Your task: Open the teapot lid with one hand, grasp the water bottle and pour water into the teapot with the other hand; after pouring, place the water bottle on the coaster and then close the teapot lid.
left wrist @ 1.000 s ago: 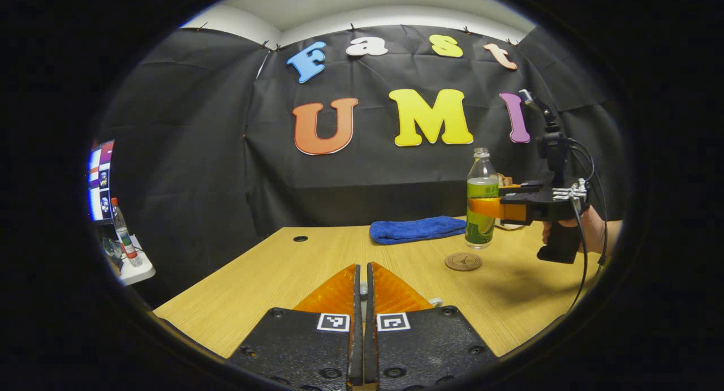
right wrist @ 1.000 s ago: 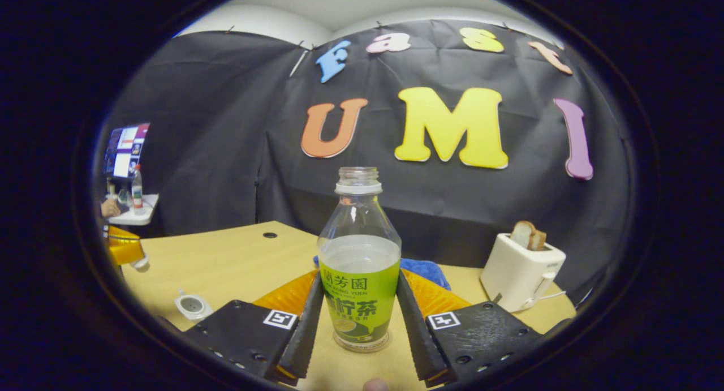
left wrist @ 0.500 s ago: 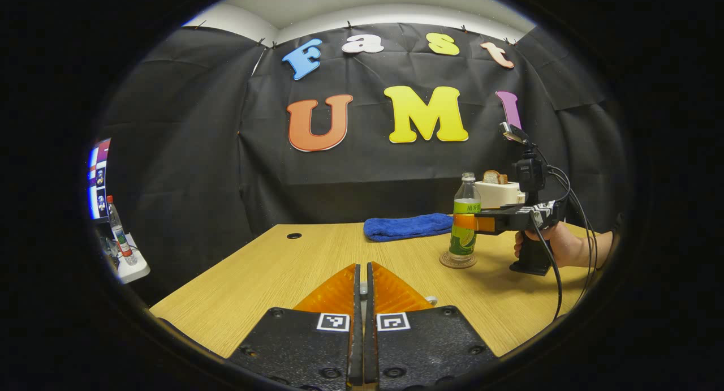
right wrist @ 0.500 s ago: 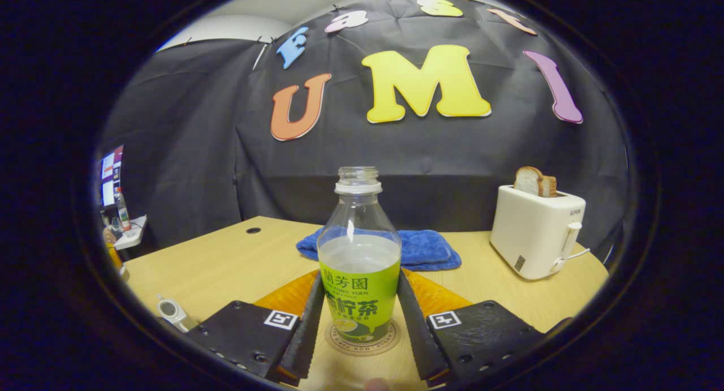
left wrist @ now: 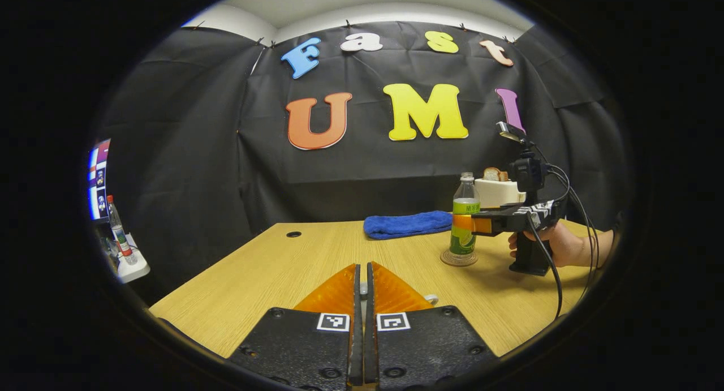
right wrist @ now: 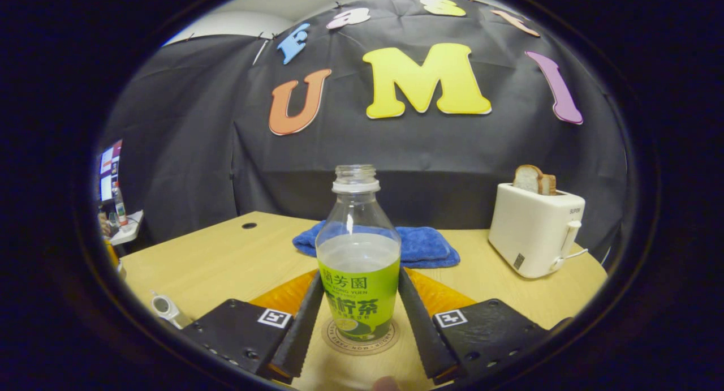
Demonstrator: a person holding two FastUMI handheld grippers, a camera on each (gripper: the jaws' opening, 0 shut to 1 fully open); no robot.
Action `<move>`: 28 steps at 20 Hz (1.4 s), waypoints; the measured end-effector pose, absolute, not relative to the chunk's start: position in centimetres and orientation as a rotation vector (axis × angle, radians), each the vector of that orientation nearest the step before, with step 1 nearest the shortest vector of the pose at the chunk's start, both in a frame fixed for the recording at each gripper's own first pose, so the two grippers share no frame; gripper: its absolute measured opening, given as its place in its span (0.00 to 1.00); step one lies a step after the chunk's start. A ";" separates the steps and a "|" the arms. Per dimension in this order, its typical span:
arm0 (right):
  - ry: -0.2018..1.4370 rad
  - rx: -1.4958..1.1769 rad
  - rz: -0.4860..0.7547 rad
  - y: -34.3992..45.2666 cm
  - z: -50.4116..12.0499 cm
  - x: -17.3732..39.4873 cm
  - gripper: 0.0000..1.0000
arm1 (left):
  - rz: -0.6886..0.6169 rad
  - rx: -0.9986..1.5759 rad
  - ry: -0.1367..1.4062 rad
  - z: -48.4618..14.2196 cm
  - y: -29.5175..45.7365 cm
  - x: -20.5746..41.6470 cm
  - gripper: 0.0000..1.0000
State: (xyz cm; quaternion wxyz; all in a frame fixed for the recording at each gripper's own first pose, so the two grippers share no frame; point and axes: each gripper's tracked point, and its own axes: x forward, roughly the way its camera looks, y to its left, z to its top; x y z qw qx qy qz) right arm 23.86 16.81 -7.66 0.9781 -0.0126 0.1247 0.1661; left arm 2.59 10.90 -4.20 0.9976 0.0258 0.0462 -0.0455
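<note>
Your right gripper [right wrist: 357, 346] is clamped on the bottle [right wrist: 358, 266], both fingers pressed against its green label, and the bottle stands upright and uncapped on the round coaster [right wrist: 357, 339], part full. From the left gripper view you see that same bottle [left wrist: 464, 218] on the coaster [left wrist: 459, 258] with your hand [left wrist: 557, 243] wrapped round the handle. Your left gripper [left wrist: 363, 300] has its fingers together, and something small and pale pokes out beside them; what they pinch, I can't tell. The teapot [right wrist: 163, 307] sits open-topped at the table's [right wrist: 237, 261] near left edge. Behind the bottle lies a blue cloth [right wrist: 421, 246], and to its right a white toaster [right wrist: 534, 230] with bread [right wrist: 534, 180] in its slot.
</note>
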 end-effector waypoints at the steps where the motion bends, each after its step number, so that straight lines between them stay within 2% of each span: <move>1: 0.258 -0.022 0.343 17.1 -7.8 23.5 0.89 | -0.090 0.046 0.095 -4.4 10.8 2.7 0.04; 2: 0.257 -0.016 0.346 17.0 -7.5 23.0 0.98 | -0.091 0.040 0.099 -4.8 10.7 2.8 0.04; 7: 0.184 -0.050 0.293 14.0 -5.2 19.5 0.98 | -0.109 0.032 0.081 -5.2 8.9 4.0 0.04; 14: 0.105 -0.058 0.284 9.7 -3.3 12.2 0.96 | -0.144 0.061 0.103 -6.5 7.1 6.3 0.04; 28: 0.104 -0.063 0.268 8.7 -4.2 10.1 0.96 | -0.129 0.032 0.175 -9.3 7.1 7.0 0.04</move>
